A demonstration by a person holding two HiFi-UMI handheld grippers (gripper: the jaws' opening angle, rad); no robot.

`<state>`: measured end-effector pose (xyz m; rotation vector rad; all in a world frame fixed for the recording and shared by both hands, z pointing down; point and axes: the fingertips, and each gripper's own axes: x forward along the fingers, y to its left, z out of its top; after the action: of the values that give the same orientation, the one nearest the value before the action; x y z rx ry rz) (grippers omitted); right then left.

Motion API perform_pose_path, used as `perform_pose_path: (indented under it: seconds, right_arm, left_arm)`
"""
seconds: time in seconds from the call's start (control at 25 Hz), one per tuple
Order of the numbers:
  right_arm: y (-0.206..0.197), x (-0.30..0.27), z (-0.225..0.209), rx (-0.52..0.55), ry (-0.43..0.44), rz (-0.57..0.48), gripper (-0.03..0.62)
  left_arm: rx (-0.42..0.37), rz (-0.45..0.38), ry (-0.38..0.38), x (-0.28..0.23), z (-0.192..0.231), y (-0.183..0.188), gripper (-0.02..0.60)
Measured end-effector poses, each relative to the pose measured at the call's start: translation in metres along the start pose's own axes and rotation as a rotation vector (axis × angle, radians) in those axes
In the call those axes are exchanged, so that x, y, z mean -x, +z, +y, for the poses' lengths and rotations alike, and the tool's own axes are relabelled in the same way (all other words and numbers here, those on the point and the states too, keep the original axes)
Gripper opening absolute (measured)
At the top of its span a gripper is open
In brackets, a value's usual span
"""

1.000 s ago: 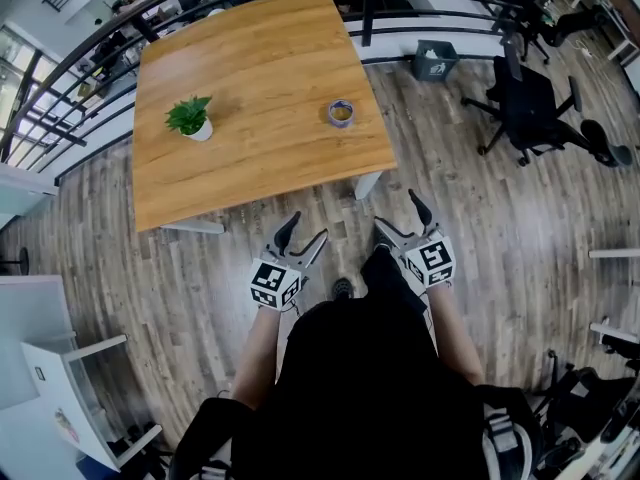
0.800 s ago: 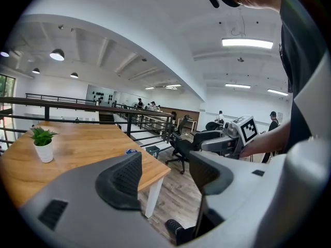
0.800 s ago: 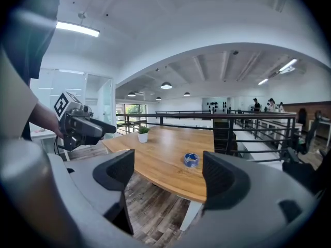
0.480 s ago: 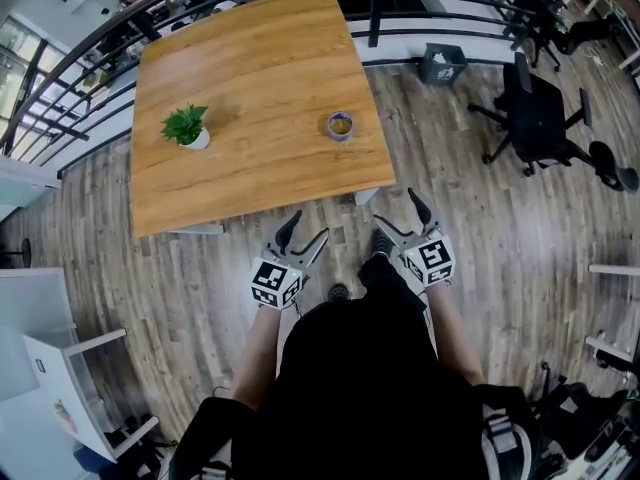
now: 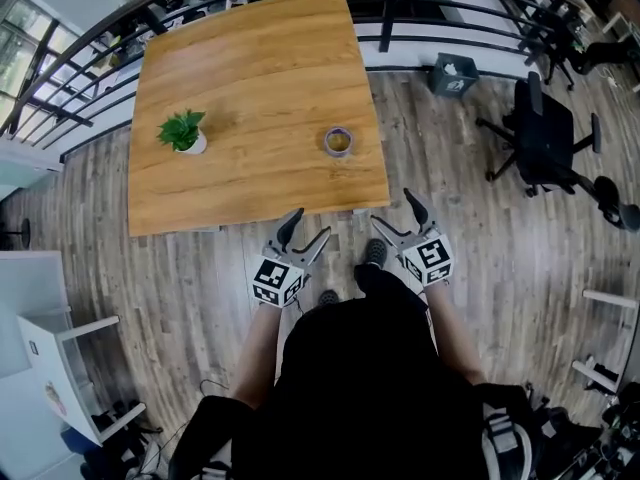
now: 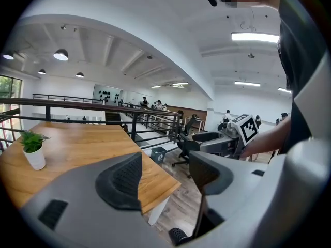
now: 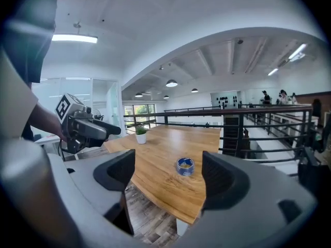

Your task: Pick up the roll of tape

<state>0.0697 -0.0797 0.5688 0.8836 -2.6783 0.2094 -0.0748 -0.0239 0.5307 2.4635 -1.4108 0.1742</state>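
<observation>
Tape roll [image 5: 339, 141] lies flat on the wooden tabletop [image 5: 250, 78] in the head view, near the right edge and not far from the front corner. A potted plant [image 5: 182, 133] stands well apart from it, over toward the left side. Below the tabletop's near edge, above the plank floor [image 5: 200, 268], the left gripper [image 5: 307, 226] and the right gripper [image 5: 393, 210] are held side by side. Both point toward the tabletop and neither touches anything. A black office chair [image 5: 545, 128] stands off to the right, and a dark railing [image 5: 388, 13] runs past the far edge.

Over to the left gripper view: the jaws are spread apart and clamp nothing, with only the tabletop's corner and the floor showing through the gap. The potted plant sits at far left, and the right gripper pokes in from the right.

Right gripper view now: the jaws are wide apart and empty. The tape roll, blue on its side, lines up in the gap between them, lying on the tabletop well ahead of the tips. The potted plant stands further back, and the left gripper shows at left.
</observation>
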Motion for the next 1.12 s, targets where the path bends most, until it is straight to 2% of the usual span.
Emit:
perform_pose_path:
  seconds: [0.56,0.88,1.12]
  right_arm:
    - [0.010,-0.048,-0.062,0.048,0.181,0.012,0.405]
    - [0.019,-0.060,-0.096,0.063,0.202,-0.012,0.405]
    - [0.015,-0.064,-0.102,0.055,0.217,-0.014,0.403]
  left_arm:
    - [0.037,-0.003,0.148,-0.062,0.015,0.013,0.287]
    - [0.038,-0.003,0.181,-0.090,0.014,0.016,0.287]
    - [0.025,0.003,0.192,-0.102,0.014,0.017,0.287]
